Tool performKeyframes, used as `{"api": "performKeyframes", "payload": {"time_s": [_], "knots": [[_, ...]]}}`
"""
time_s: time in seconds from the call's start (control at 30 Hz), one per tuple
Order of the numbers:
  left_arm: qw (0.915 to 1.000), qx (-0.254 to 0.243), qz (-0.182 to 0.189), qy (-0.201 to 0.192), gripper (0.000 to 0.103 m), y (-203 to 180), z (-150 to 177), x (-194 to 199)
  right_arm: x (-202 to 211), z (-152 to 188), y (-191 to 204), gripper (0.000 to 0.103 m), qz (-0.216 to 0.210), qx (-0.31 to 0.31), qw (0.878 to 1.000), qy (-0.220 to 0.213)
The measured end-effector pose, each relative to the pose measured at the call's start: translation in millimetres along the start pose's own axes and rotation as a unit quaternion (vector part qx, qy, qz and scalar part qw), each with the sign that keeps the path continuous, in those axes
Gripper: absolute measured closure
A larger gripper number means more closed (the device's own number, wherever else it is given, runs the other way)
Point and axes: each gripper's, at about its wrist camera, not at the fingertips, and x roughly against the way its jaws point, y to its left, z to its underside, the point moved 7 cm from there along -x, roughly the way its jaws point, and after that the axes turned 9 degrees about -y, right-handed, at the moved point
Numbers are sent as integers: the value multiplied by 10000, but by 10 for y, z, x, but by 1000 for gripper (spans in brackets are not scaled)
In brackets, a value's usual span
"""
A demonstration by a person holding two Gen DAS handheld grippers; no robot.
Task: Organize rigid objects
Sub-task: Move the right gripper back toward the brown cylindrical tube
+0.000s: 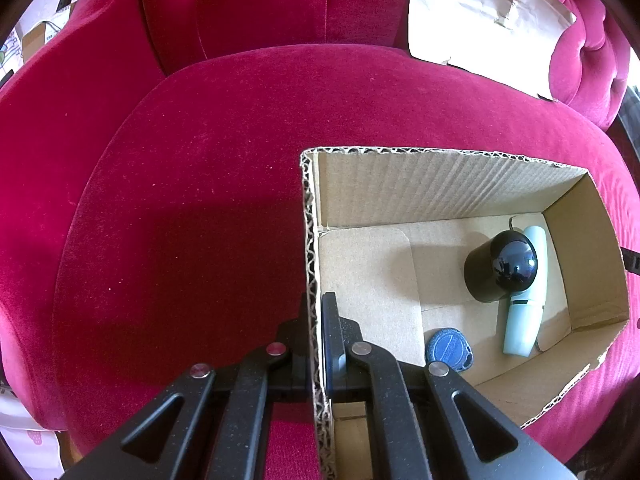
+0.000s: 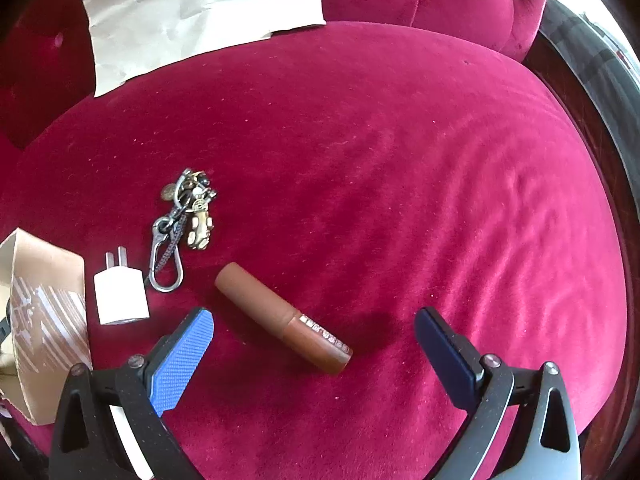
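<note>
While your left gripper (image 1: 316,320) pinches the cardboard box (image 1: 440,184) wall, your spread right gripper (image 2: 314,334) should take the light, stiff, roll-prone brown tube (image 2: 280,316) across its middle.

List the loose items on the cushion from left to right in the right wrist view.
White charger plug → keychain bunch → brown tube.

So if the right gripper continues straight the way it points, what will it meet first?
Most likely the brown cylindrical plastic tube, lying between the open right gripper jaws on the crimson velvet cushion. Depth is unclear; nothing else appears in the way.
</note>
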Motion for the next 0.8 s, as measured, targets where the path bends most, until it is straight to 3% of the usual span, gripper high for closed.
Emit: {"api": "performKeyframes", "payload": {"time_s": [0.4,0.6,0.67,0.8], "knots": [[10000,-1,-3,1,99,-3,1,3,53,34,45,3,-56,-34,10000,-7],[10000,-1,-3,1,99,0,4,5,106,43,111,53,-44,129,9999,-75],[10000,-4,-4,0,99,1,3,4,139,38,108,83,-15,152,9998,-108],[10000,-3,-4,-1,99,0,4,5,154,44,84,86,-26,75,9999,-66]]}}
